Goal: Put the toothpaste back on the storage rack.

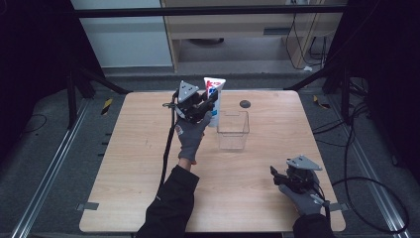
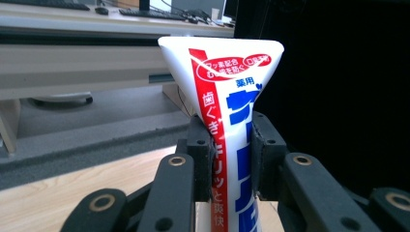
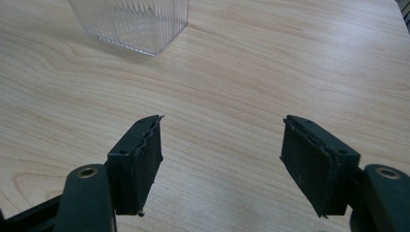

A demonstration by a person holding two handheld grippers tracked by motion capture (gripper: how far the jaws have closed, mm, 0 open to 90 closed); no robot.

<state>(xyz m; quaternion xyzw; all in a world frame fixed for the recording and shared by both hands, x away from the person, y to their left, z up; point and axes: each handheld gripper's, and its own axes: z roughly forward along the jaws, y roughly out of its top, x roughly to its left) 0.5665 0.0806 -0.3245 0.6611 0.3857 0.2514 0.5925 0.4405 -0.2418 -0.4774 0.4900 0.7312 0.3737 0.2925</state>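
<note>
The left gripper (image 1: 210, 101) grasps a toothpaste tube (image 1: 214, 96) and holds it upright in the air, above the far part of the worktop (image 1: 148, 163), just left of a clear box (image 1: 233, 130). In the left gripper view the two fingers (image 2: 200, 154) press on the middle of the tube (image 2: 232, 121) from both sides, and its flat crimped end points up, so the cap end must hang below, though it is hidden. I think the tube is held this way so that it can go down into the box with the cap first; the box is open at the top and stands upright, so it is ready to receive it. The tube is not yet over the opening, it is beside the left wall. The right gripper (image 1: 275, 174) rests low at the near right corner, well apart from the box, with its fingers (image 3: 138, 162) released and nothing between them. It probably waits there to keep out of the way. A small dark disc (image 1: 244, 104) lies on the worktop behind the box; it may be a cap or lid, but I cannot tell.
</note>
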